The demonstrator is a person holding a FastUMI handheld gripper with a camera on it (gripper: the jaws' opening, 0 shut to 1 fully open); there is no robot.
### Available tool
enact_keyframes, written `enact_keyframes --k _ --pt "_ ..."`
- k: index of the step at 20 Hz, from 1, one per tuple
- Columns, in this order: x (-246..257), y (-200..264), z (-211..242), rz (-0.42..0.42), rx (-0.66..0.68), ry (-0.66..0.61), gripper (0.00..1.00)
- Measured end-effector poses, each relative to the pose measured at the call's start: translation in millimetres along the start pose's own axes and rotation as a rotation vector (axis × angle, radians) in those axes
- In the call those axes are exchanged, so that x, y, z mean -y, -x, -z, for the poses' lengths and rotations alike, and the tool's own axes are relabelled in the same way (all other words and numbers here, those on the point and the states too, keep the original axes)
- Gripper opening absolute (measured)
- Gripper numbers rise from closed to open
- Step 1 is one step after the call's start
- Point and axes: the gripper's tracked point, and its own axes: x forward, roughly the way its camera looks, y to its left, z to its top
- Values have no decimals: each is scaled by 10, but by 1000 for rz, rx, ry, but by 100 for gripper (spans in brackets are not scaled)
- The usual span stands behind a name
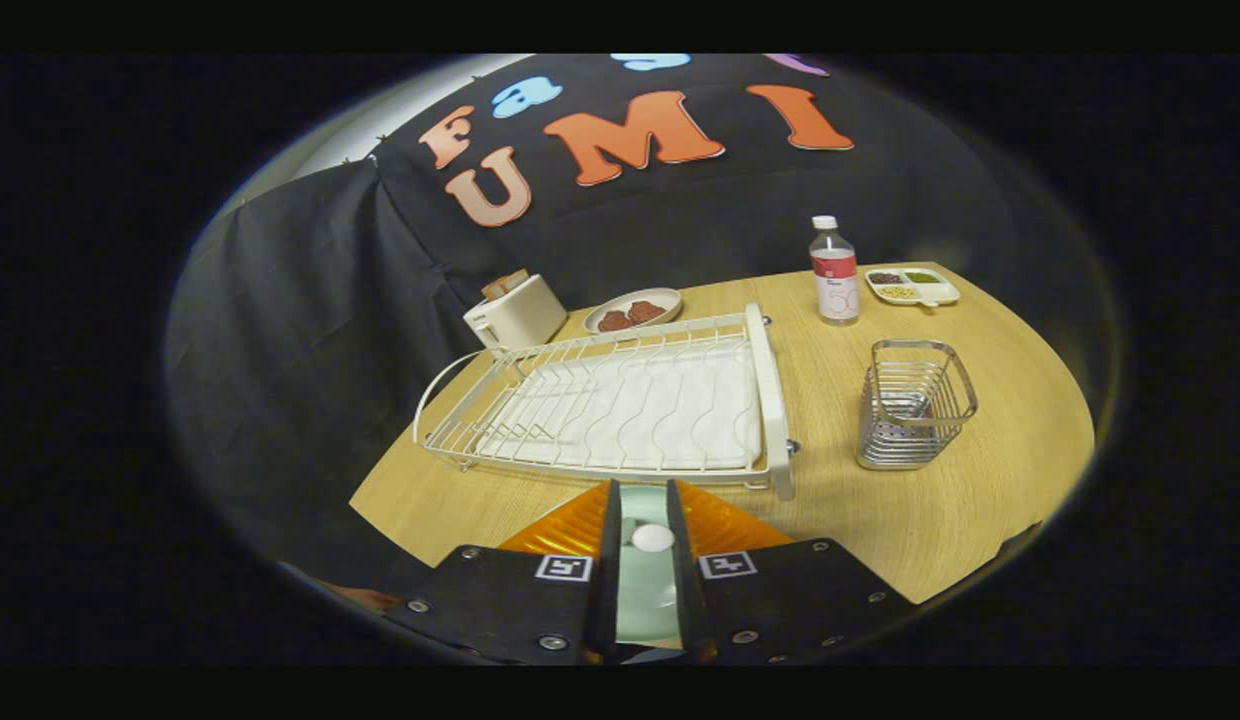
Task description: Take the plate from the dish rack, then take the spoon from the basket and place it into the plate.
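Wire rack [770, 400] is lying across the middle of the table [980, 480], its thin bars bending in waves over a white ribbed drip mat, with one thick white bar along the side facing the basket [915, 405]. The basket is standing just beside that side, near the table's right edge; it is a square cup of shiny metal wires with a rounded rim.

The gripper [643, 490] is hovering at the near edge, just before the rack. Its fingers are standing close together, and a smooth pale green strip [640, 590] is filling the narrow gap between them, with a small white rounded knob [652, 537] on it. I cannot tell if this is the plate or the spoon, or if the fingers are pressing on it.

Beyond the rack, a cream toaster [515, 310] is holding a slice, and an oval dish [670, 297] is carrying brown patties. At the far edge a clear bottle [834, 275] with a white cap is standing beside a divided tray [945, 295] of grains.
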Motion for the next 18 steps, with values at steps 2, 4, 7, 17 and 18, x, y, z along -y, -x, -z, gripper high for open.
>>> enact_keyframes --k 2,4,7,17,18 --pt "70 43 -67 18 13 -8 43" --pt "98 111 -195 24 43 0 59" --pt "112 169 -416 39 91 18 74" --pt "57 720 -1672 89 376 138 98" --pt "56 791 -1808 96 409 149 98"
